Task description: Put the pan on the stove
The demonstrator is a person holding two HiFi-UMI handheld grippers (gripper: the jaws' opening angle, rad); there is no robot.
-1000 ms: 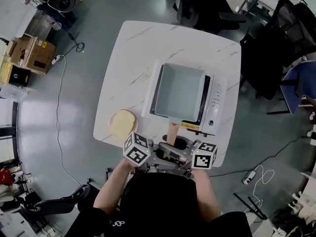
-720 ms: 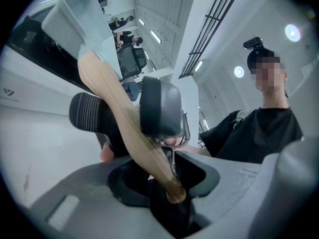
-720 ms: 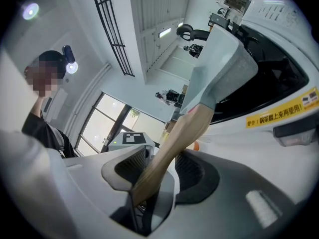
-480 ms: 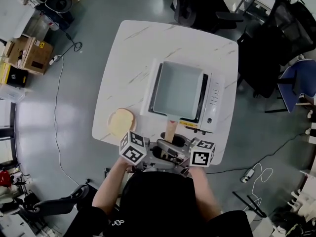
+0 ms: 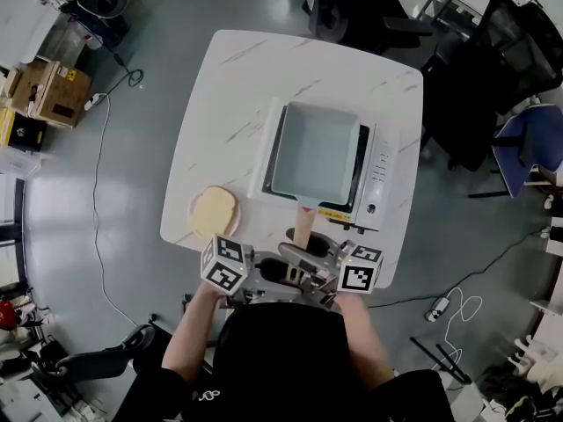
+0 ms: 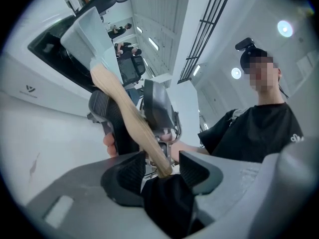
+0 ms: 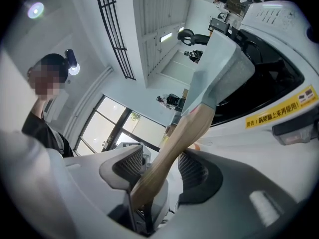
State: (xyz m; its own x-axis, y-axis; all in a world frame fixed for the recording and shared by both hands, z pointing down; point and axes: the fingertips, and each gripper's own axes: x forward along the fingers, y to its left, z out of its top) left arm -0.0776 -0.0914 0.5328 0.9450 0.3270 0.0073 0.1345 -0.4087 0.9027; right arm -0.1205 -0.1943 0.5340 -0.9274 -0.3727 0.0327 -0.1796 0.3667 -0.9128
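Note:
The square grey pan (image 5: pixel 317 152) sits on the white stove (image 5: pixel 380 170), its wooden handle (image 5: pixel 303 229) pointing at me. My left gripper (image 5: pixel 280 272) and right gripper (image 5: pixel 318 255) face each other across the handle's end. In the left gripper view the handle (image 6: pixel 129 118) ends between the pads of the left gripper (image 6: pixel 162 171), with gaps on both sides. In the right gripper view the handle (image 7: pixel 184 138) runs between the pads of the right gripper (image 7: pixel 162 168), which do not press on it. Both pairs of jaws have just been opening and stand open.
A slice of bread on a plate (image 5: pixel 214 211) lies on the white marble table (image 5: pixel 229 104), left of the stove. Black chairs (image 5: pixel 352 7) stand beyond the table. Cardboard boxes (image 5: pixel 40 90) and a cable lie on the floor at left.
My left gripper has drawn back a little to the left. The pan rests on the stove as before. The right gripper has stayed where it was.

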